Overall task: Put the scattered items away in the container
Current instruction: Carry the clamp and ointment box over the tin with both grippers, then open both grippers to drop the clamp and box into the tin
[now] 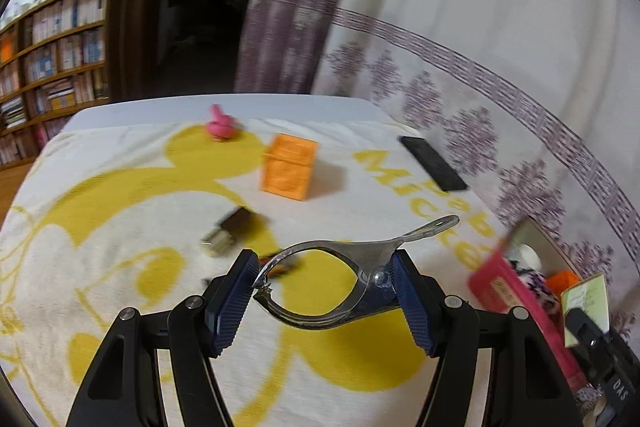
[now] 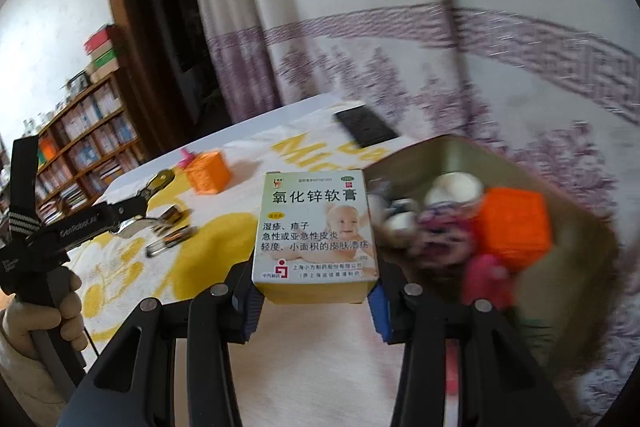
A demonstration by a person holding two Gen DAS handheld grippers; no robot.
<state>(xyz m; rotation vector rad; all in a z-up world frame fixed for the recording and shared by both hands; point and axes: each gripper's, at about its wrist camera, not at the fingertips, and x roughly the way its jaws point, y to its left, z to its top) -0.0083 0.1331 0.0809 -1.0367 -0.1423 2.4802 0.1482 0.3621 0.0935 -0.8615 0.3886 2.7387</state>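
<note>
My left gripper (image 1: pixel 322 293) is shut on a clear and silver spring clip (image 1: pixel 320 275), held crosswise between the blue pads above the cloth-covered table. My right gripper (image 2: pixel 316 307) is shut on a white and yellow ointment box (image 2: pixel 316 227), held upright just left of the open tin (image 2: pixel 460 151). The tin holds an orange cube (image 2: pixel 512 223), a white item (image 2: pixel 452 187), a patterned bundle (image 2: pixel 436 231) and something pink (image 2: pixel 488 279). In the right wrist view the left gripper (image 2: pixel 136 213) and its clip (image 2: pixel 156 185) show at the left. The tin (image 1: pixel 508 291) sits at the right of the left wrist view.
On the yellow-printed cloth (image 1: pixel 120 207) lie an orange cube (image 1: pixel 290 169), a pink toy (image 1: pixel 220 125), a black phone (image 1: pixel 434 163) and a small dark and silver item (image 1: pixel 230 231). A curtain hangs behind the table; a bookshelf (image 1: pixel 52 59) stands far left. A person's hand (image 2: pixel 40 311) holds the left gripper's handle.
</note>
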